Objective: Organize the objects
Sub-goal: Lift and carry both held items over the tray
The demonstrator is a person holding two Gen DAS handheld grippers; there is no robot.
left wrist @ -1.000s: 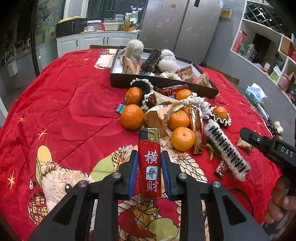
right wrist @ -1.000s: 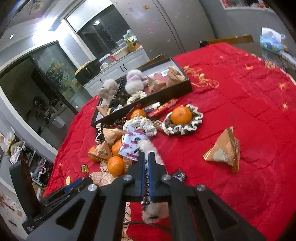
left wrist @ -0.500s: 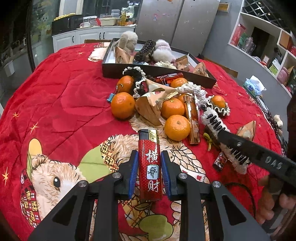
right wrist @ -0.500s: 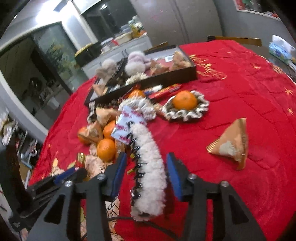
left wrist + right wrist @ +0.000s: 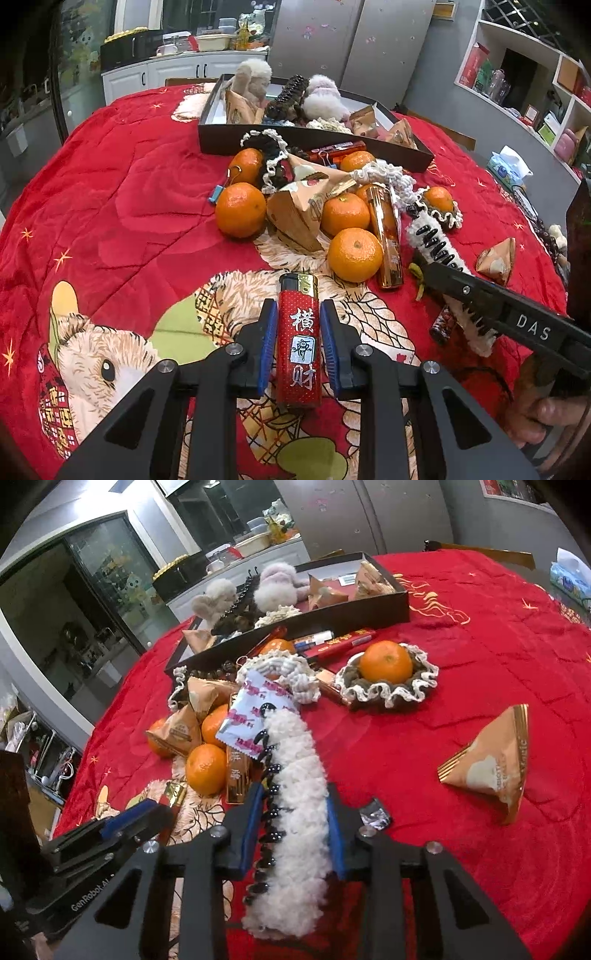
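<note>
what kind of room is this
Most likely a home kitchen and dining area: white cabinets under a cluttered counter, a steel fridge, and a table under a red festive cloth piled with mandarins and snacks.

The lighter's (image 5: 298, 341) base is tucked behind the left gripper (image 5: 298, 347) frame. The fluffy clip (image 5: 295, 812) runs down under the right gripper (image 5: 293, 830), its lower end hidden. In the left view the right gripper's arm covers the clip's middle. Tray (image 5: 314, 138) contents overlap; several can't be identified. Only fingers of the hand (image 5: 543, 417) show at the frame edge.
</note>
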